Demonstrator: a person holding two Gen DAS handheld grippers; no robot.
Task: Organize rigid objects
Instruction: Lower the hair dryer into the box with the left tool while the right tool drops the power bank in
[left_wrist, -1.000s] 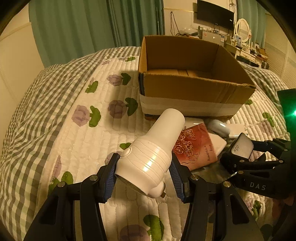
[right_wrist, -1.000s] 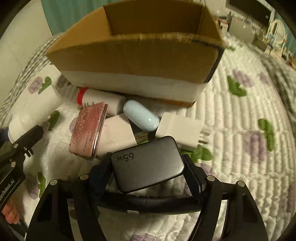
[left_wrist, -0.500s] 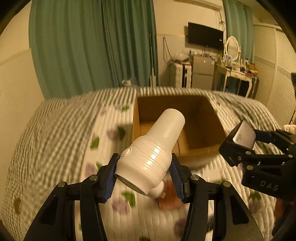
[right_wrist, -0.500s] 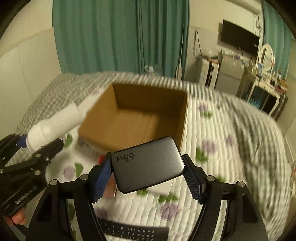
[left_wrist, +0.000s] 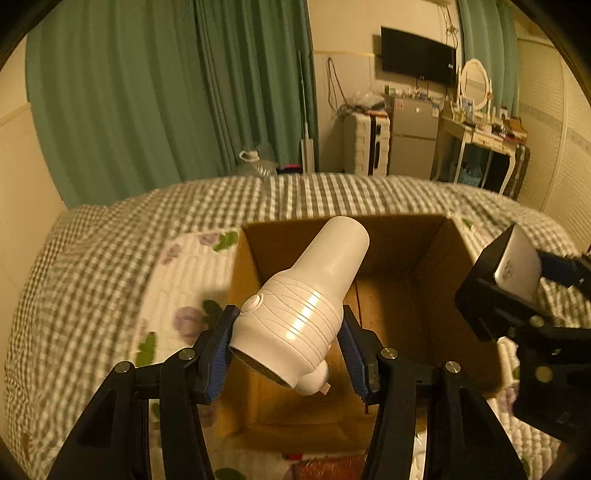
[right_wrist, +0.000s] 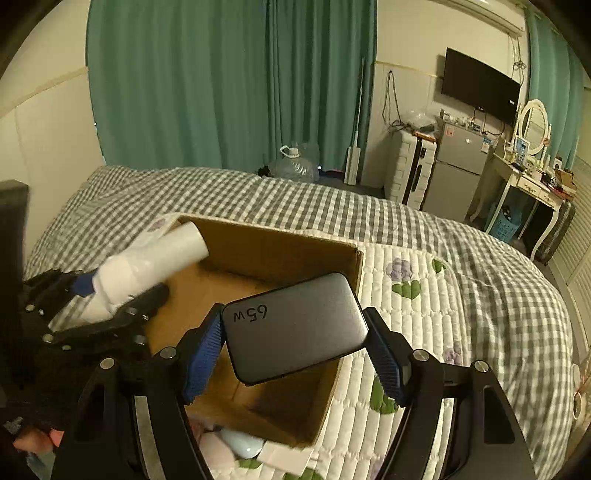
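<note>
Green curtains (right_wrist: 229, 81) hang behind a bed (right_wrist: 461, 266) covered with a checked and flowered quilt, and an open cardboard box (left_wrist: 413, 236) sits on it. Left claw (left_wrist: 286, 334) is closed on a white dryer (left_wrist: 306, 306), its blue pads pressed against the ribbed body on both sides; the narrow nozzle points up and forward, out past the fingertips, over the open box. Right claw (right_wrist: 295, 332) is clamped on a grey charger (right_wrist: 295, 325) marked "65w", held flat between its blue pads with the wide face toward the camera, above the near right part of the box (right_wrist: 273, 251). From the right wrist view, the left claw and dryer (right_wrist: 147, 266) lie to the left, over the box's left wall. Below the right claw, just outside the box's near wall, lie a pale blue case (right_wrist: 242, 445) and a white plug (right_wrist: 284, 459).
</note>
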